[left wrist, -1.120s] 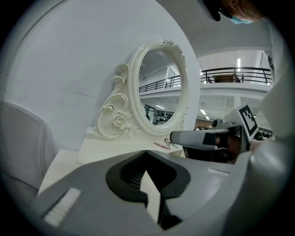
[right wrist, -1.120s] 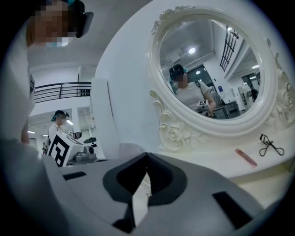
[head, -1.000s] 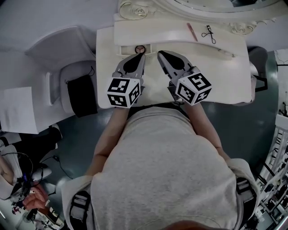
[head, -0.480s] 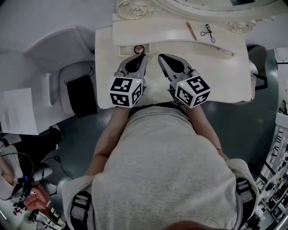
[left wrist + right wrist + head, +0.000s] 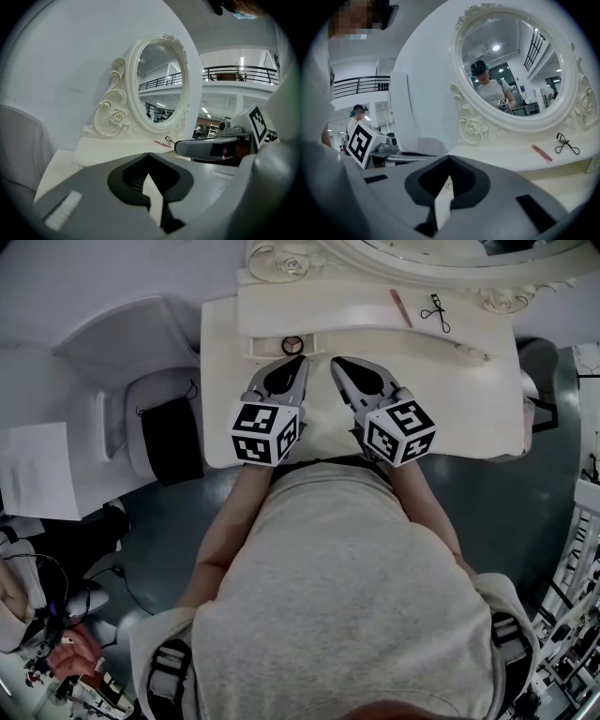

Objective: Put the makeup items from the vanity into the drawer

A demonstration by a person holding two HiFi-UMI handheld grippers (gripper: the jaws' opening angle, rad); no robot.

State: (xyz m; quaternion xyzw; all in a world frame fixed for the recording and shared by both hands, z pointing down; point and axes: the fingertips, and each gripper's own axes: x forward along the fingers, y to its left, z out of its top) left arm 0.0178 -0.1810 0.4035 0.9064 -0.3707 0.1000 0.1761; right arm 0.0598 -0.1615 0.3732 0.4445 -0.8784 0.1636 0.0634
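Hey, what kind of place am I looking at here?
Probably a dressing-table setup inside a big lab or workshop hall: an ornate white mirror, an eyelash curler on the vanity, and a railed balcony beyond.

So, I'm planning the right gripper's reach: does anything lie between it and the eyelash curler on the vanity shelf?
Only the pink stick. It lies flat on the shelf, just left of the eyelash curler, on the side nearer the right gripper. Nothing covers the curler from above.
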